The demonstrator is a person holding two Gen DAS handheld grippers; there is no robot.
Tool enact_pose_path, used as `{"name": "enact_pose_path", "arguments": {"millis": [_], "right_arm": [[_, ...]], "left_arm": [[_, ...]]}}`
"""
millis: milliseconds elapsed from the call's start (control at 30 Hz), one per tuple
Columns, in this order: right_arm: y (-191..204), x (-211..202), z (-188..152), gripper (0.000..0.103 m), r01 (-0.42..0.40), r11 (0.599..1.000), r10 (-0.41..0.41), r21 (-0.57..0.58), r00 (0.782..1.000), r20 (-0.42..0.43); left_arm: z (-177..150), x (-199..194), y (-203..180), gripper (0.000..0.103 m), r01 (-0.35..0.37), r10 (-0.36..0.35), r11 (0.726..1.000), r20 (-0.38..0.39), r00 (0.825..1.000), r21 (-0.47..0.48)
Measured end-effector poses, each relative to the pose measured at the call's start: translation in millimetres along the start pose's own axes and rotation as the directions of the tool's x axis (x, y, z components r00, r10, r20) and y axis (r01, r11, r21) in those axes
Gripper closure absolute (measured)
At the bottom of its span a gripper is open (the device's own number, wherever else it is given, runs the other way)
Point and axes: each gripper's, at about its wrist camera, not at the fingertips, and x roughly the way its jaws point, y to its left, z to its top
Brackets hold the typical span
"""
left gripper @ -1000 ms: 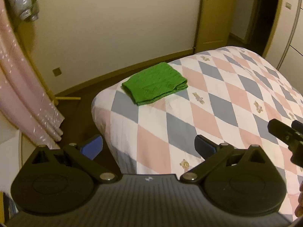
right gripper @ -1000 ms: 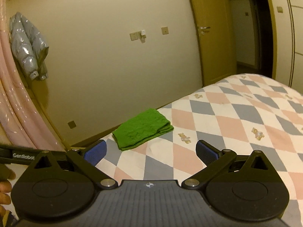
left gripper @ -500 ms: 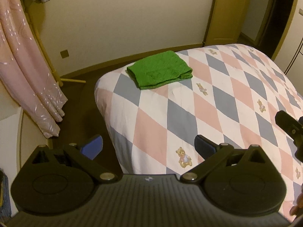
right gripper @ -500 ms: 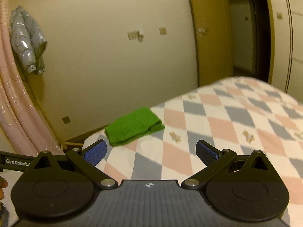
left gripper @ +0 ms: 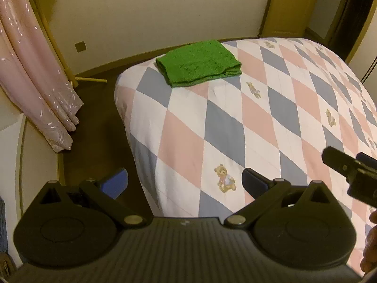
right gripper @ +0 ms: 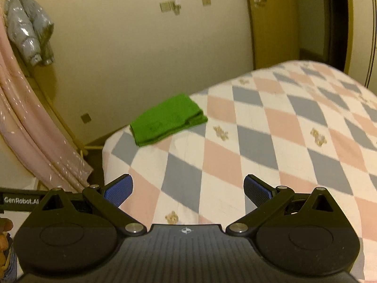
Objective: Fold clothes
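The bed (left gripper: 235, 127) takes up most of the room from where I stand, covered in a quilt of pink, grey and white diamonds with little bears dotted over it. Pink curtains (left gripper: 35, 70) hang to the left beside a wooden pole, and a grey padded jacket (right gripper: 28, 26) hangs high on the wall.

On the far left corner of the bed lies the green cloth (left gripper: 199, 63) — a knitted-looking piece, already folded into a neat flat rectangle, its layered edges showing along the near and right sides. It sits close to the edge of the mattress, well apart from both tools.

I would judge it light and soft, floppy once lifted, with a nubbly surface that should give the pads good purchase and little chance of slipping. Nothing fragile about it. The trouble is the layers — pinch only the top one and the stack will fall open. The closed fold at the left end looks the safer place to take hold, or the two near corners, one in each tool, with all layers caught together.

The left hand-held gripper (left gripper: 183, 181) hangs over the near side of the bed, blue pads spread wide, nothing between them. The right hand-held gripper (right gripper: 188, 188) is likewise wide apart and empty, above the quilt.
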Motion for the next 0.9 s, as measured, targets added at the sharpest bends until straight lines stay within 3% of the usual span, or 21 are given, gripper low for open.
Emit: {"name": "enact_pose_path", "arguments": {"millis": [400, 900], "right_arm": [[-1.2, 21.3, 14.1, 0.0, -0.04, 0.999, 0.04, -0.013, 0.999, -0.037], [-7.3, 44.7, 19.5, 0.0, -0.047, 0.999, 0.048, 0.015, 0.993, -0.105]], "left_arm": [[13.6, 9.5, -8.1, 0.001, -0.012, 0.012, 1.0, 0.006, 1.0, -0.026], [26.7, 28.7, -24.3, 0.001, -0.005, 0.005, 1.0, 0.002, 1.0, 0.018]]}}
